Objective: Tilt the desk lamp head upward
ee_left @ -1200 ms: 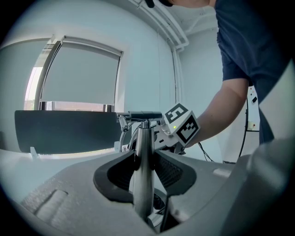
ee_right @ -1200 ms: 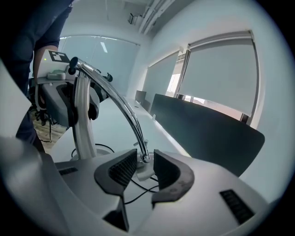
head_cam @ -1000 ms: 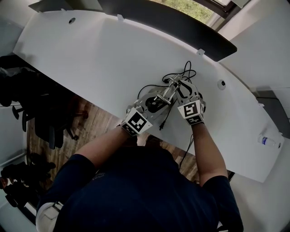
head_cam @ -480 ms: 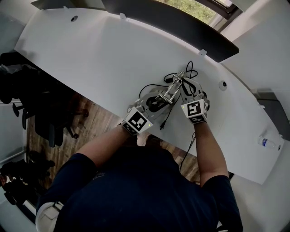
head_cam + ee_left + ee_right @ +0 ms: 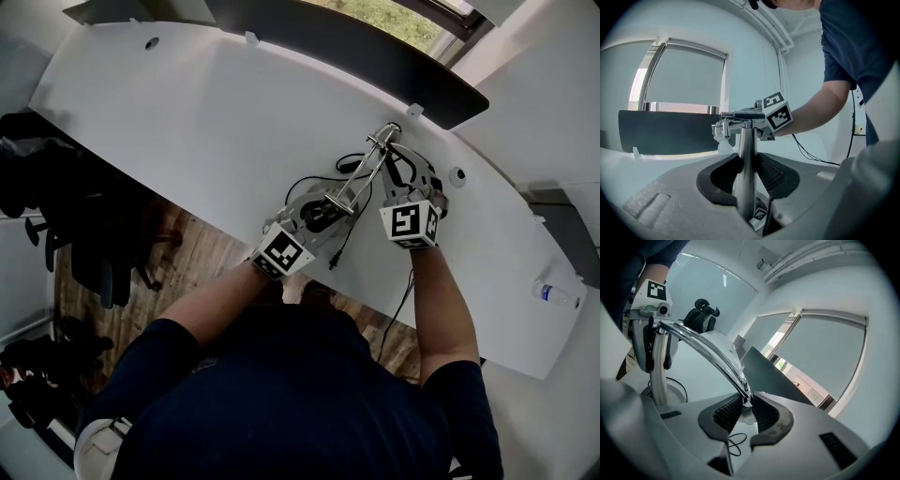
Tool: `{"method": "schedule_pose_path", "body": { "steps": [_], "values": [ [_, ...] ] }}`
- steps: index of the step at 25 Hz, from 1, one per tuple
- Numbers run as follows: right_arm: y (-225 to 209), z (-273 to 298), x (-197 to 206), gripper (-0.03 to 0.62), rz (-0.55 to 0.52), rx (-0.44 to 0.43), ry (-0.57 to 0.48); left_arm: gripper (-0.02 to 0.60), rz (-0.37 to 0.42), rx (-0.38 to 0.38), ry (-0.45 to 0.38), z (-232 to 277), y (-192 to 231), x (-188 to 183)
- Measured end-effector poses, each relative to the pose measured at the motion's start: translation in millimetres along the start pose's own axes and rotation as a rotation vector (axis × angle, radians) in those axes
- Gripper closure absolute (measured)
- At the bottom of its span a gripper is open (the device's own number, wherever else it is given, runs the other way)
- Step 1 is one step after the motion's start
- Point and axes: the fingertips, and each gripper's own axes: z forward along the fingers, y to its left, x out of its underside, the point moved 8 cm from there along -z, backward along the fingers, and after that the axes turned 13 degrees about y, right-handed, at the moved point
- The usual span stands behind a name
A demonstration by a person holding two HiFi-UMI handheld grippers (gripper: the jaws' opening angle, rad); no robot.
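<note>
White desk (image 5: 187, 112), left gripper (image 5: 746, 171) clamped on the lamp post (image 5: 745, 140), right gripper (image 5: 744, 406) pinching the lamp arm (image 5: 703, 345) tip.

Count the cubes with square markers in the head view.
2: the left cube is at the person's left wrist, over the near edge of the desk; the right cube is at the right wrist. None seems hidden.

Slim chrome desk lamp (image 5: 364, 174) upright on white desk (image 5: 187, 112), arm outstretched

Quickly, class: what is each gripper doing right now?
Left gripper: closed on the lamp's upright post.
Right gripper: closed on the far end of the lamp's curved arm.
</note>
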Motion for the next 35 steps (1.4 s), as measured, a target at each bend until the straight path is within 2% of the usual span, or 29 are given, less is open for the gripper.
{"method": "schedule_pose_path", "body": {
  "steps": [5,15,20,35],
  "values": [
    [-12,-8,-12,0.525,-0.15,0.067,-0.001,0.453,-0.015,0.004,-0.01,2,-2,2],
    [-26,-38,-44,0.523,-0.358,0.24,-0.005,0.453,-0.01,0.018,0.011,2,0,0],
    [-28,-52,-57,0.519,-0.41,0.301,0.001,0.453,-0.005,0.043,0.029,2,2,1],
    [-24,-91,-89,0.508,-0.521,0.381,0.017,0.453,-0.031,0.073,0.07,4,1,-1]
  ]
}}
